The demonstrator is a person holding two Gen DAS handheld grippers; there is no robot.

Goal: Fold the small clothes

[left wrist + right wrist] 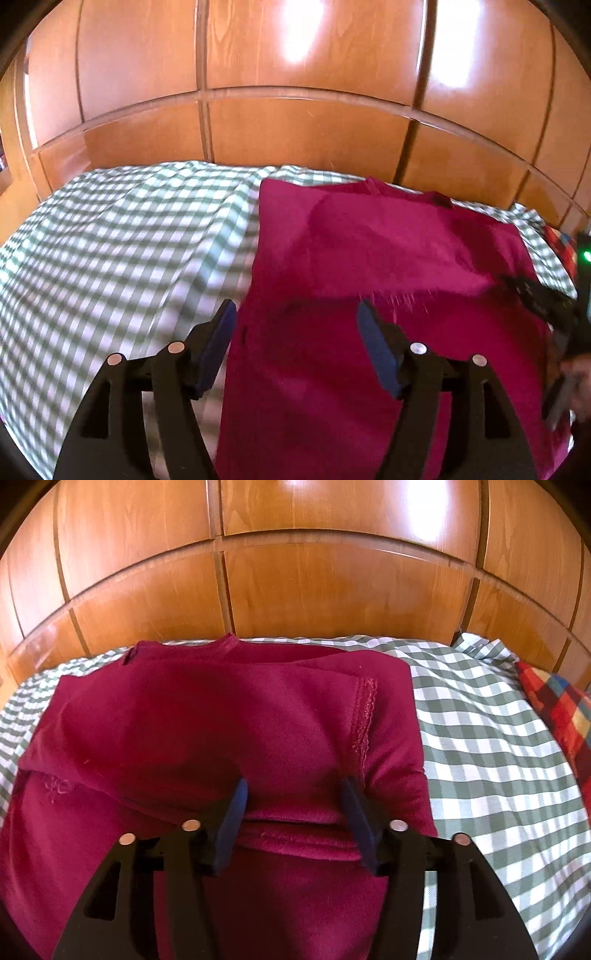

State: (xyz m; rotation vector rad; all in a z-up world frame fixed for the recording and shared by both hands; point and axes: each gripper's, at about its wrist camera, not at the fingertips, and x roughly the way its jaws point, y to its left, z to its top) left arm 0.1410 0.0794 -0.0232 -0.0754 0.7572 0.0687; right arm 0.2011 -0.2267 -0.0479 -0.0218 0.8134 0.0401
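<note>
A dark red shirt [369, 258] lies on the green checked bedsheet [110, 240], partly folded, with one side laid over its middle. My left gripper [295, 314] is open and empty above the shirt's left edge. The right wrist view shows the shirt [203, 720] with a folded sleeve and hem seam on top. My right gripper [295, 794] is open, its jaws standing either side of a fold of the sleeve edge without closing on it. The right gripper [539, 299] also shows at the shirt's right edge in the left wrist view.
A wooden panelled wardrobe [295, 129] stands right behind the bed, also in the right wrist view [314, 583]. A red, blue and yellow checked cloth [554, 709] lies at the bed's right side. The checked sheet [480, 738] stretches to the right of the shirt.
</note>
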